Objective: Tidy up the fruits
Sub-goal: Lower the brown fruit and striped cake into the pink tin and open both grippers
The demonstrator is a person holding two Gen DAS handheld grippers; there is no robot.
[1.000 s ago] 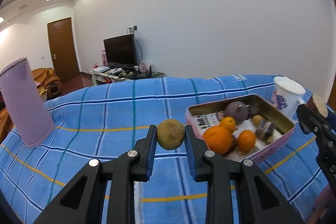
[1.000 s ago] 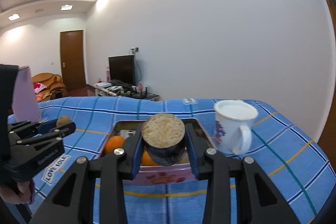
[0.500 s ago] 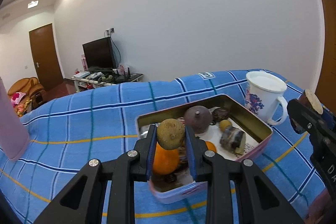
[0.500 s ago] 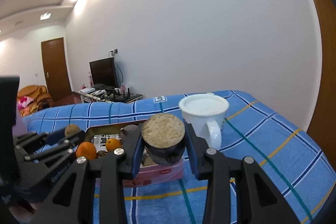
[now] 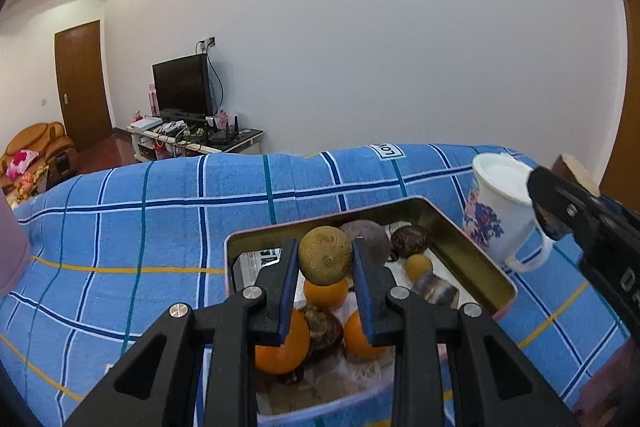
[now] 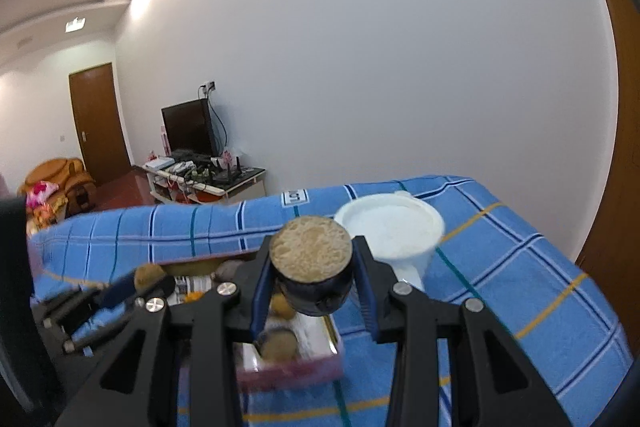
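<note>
With both tongs loaded, scene reads as follows, near to far.

1. L gripper (image 5: 326, 259): blue pads pressed on both sides of a round brown-green fruit (image 5: 325, 255), jaws at narrowest setting. Fruit is held in the air over the tin (image 5: 472, 259), above its near-centre section.

2. R gripper (image 6: 312, 275): jaws slightly apart, clamped on a dark cut fruit (image 6: 312, 269), pale cut face turned up toward cam. In R wrist view it sits in front of the mug (image 6: 394, 227) and over the tin's right edge. In L wrist view the same gripper enters from right edge, beside the mug.

3. Tin: rectangular, pink outside, gold inside, resting on blue plaid cloth (image 5: 160, 227). Contents directly under L gripper: three oranges (image 5: 326, 293) and a dark brown wrinkled fruit (image 5: 322, 331) between them. Further in: small yellow fruit (image 5: 418, 265), a purple-brown round fruit (image 5: 370, 237), a small dark fruit next to it. Printed paper lines the left part.

4. Mug: white w/ blue floral print, just beside tin's far right corner, upright.

5. Background: TV (image 5: 182, 85) on low stand against white wall, brown door (image 5: 82, 85) at left.
</note>
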